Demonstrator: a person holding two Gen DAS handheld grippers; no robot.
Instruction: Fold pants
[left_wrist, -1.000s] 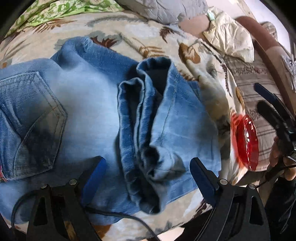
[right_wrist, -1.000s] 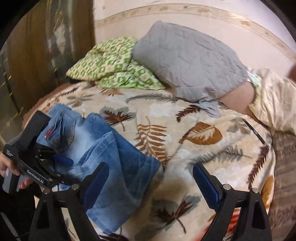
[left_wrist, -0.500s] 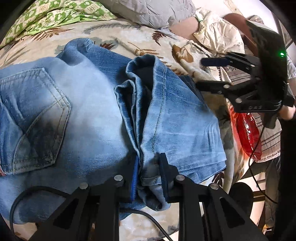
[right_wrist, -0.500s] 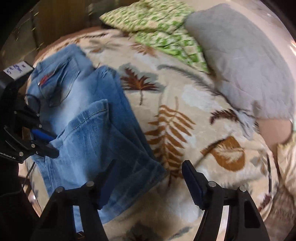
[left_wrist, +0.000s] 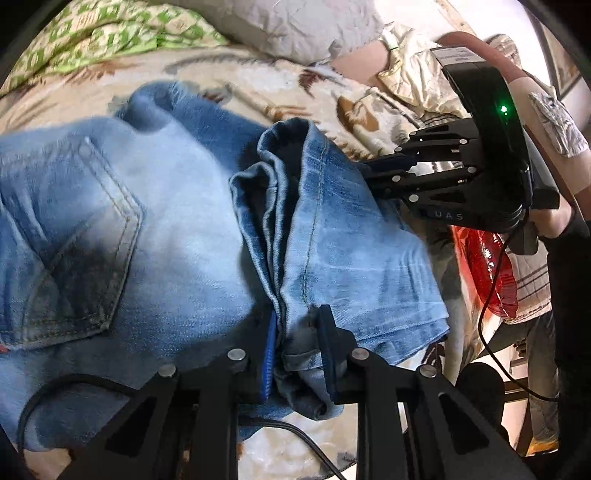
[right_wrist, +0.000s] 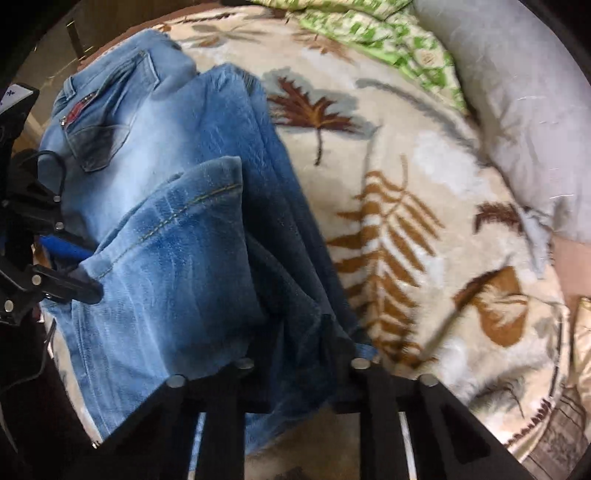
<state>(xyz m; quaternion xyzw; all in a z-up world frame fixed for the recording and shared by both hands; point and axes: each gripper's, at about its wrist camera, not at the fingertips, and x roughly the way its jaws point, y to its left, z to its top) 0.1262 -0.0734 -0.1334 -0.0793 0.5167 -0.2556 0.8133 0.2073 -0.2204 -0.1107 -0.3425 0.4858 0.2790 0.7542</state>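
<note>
Jeans (left_wrist: 155, 229) lie folded on the leaf-print blanket (right_wrist: 406, 206) of the bed, back pocket up. Left tool (left_wrist: 297, 347) pinches the bunched leg hems at the near edge. Right tool (right_wrist: 291, 354) is closing on the far edge of the same folded legs, denim between its jaws. Green pillow (left_wrist: 92, 40) beyond.

Pants (left_wrist: 177, 229) lie on the blanket (right_wrist: 406, 229), pillows (right_wrist: 524, 110) behind them.
</note>
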